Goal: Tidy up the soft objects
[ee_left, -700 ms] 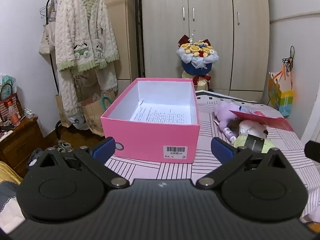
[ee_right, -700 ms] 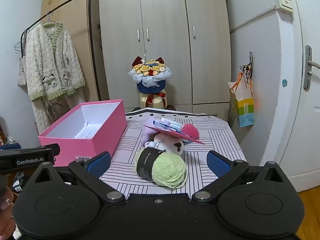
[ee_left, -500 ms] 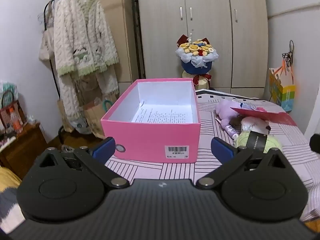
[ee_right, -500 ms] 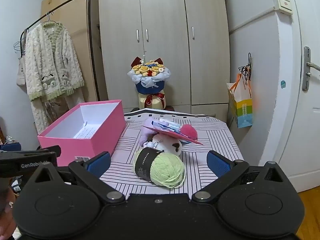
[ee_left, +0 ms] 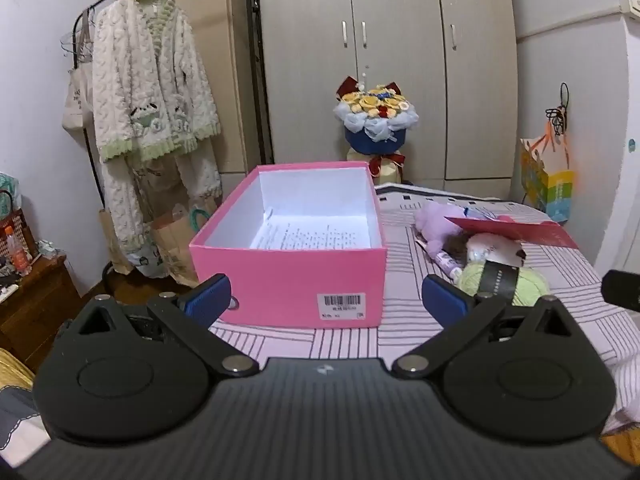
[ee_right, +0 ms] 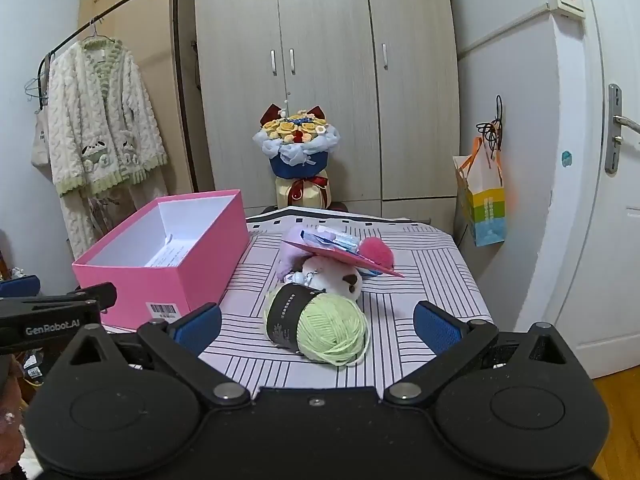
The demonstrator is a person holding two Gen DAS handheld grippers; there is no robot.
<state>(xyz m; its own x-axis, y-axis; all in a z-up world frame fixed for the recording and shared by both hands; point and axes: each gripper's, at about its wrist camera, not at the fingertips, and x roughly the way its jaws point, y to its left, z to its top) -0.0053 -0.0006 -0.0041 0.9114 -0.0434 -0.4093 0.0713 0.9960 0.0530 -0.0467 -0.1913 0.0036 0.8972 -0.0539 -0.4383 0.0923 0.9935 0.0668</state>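
Both of my tongs stand wide with nothing between their pads: my left gripper [ee_left: 324, 294] faces the pink box [ee_left: 288, 276] at the centre of its frame, and my right gripper [ee_right: 316, 320] frames the green yarn ball [ee_right: 320, 330] at the centre of its own view.

Largest first, the striped bedcover [ee_right: 432, 280] fills the middle of the right view and carries everything. On it, left of centre, sits the pink box, open-topped, with only a printed sheet [ee_left: 308, 236] on its floor. To its right lies the heap of soft things: a purple plush [ee_right: 292, 252] at the back, a white plush toy [ee_right: 332, 278] in front of it, and the yarn ball nearest me, touching the white toy. A pink card [ee_right: 340, 256] rests tilted across the plush toys, with a pink pompom [ee_right: 376, 250] on top.

I judge nothing is packed yet, and the yarn looks like my first pick. My worries: the ball is round and squashy, so a shallow pinch could slide off or grip only the black label band [ee_right: 288, 320]. A loose strand at its lower right could trail. Bumping the heap could also tip the card and pompom off.
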